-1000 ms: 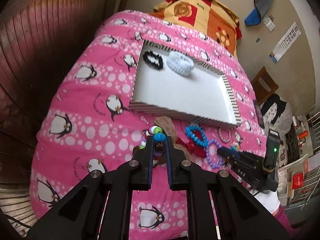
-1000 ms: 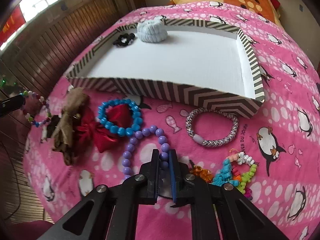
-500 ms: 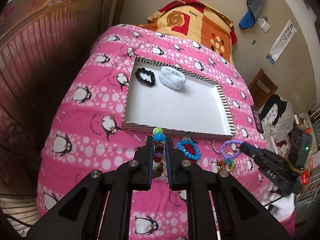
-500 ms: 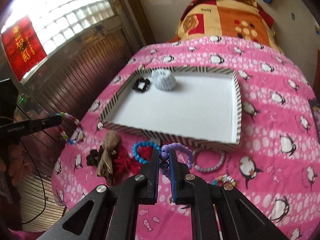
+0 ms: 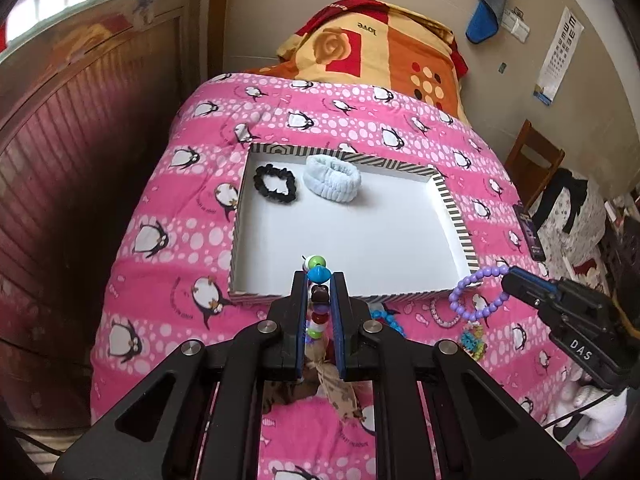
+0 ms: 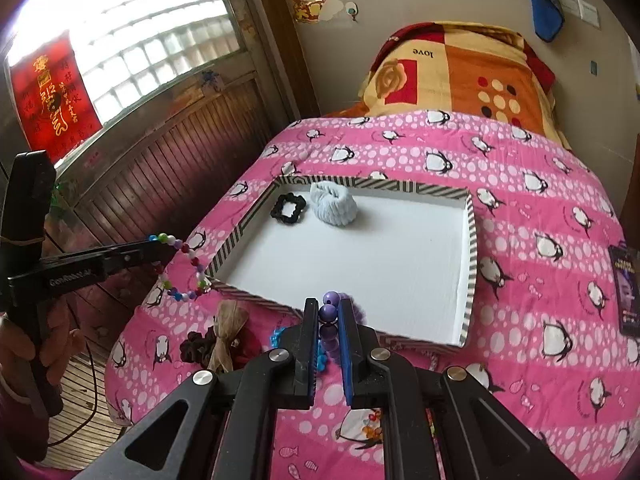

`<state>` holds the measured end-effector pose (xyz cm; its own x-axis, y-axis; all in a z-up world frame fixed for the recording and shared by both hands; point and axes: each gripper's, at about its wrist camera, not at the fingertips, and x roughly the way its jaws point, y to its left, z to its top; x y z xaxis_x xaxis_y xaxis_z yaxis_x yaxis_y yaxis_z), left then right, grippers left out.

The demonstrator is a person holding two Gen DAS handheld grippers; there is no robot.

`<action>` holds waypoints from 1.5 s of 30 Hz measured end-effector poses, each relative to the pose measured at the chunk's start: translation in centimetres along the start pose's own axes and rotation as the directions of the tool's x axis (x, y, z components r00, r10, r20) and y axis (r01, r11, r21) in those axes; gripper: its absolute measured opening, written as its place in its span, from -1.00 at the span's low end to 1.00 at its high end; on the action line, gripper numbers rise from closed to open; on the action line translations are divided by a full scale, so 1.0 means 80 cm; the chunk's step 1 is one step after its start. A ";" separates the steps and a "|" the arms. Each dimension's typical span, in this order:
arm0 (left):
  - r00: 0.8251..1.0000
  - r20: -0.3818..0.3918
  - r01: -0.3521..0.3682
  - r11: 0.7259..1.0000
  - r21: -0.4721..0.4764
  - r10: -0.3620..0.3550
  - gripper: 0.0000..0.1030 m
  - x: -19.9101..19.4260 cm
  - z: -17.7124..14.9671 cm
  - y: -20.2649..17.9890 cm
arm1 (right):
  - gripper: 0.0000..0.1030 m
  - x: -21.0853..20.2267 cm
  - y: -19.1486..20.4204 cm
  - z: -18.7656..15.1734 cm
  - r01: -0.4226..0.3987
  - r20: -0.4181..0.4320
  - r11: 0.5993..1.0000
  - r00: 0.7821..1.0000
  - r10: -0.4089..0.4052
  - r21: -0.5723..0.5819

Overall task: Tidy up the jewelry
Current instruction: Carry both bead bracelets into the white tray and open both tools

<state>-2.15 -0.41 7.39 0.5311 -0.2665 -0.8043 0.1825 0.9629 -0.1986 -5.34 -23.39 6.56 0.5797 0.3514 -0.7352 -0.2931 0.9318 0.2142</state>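
Observation:
A striped-edged white tray (image 5: 450, 208) (image 6: 472, 240) lies on the pink penguin blanket, holding a black scrunchie (image 5: 275, 182) (image 6: 288, 208) and a pale blue scrunchie (image 5: 332, 178) (image 6: 334, 204). My left gripper (image 5: 319, 280) (image 6: 170, 246) is shut on a multicoloured bead bracelet (image 5: 318, 268) (image 6: 186, 276), held in the air near the tray's front left corner. My right gripper (image 6: 330, 306) (image 5: 506, 280) is shut on a purple bead bracelet (image 6: 329, 312) (image 5: 474, 292), which hangs above the tray's front right corner.
On the blanket in front of the tray lie a blue bead bracelet (image 5: 386, 318), a silver woven bracelet (image 5: 444, 318), a small colourful item (image 5: 472, 340) and brown and red cloth pieces (image 6: 224, 332). An orange pillow (image 5: 380, 48) lies at the far end. A wooden wall (image 6: 168, 168) stands on the left.
Both grippers have risen from the blanket, each with its bracelet. The purple bracelet was lifted off the bed, and the left gripper moved toward the tray's front edge.

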 end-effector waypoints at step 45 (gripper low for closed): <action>0.982 -0.163 -0.093 0.996 0.017 0.094 -0.81 0.190 0.077 0.040 | -0.83 0.214 -0.032 0.092 0.019 -0.215 0.999 0.976 -0.026 -0.034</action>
<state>11.60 -1.59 -2.03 0.4035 -0.1643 -0.9001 0.1469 0.9826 -0.1135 10.89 -19.08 -1.82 0.4095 0.2996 -0.8617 -0.3083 0.9344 0.1784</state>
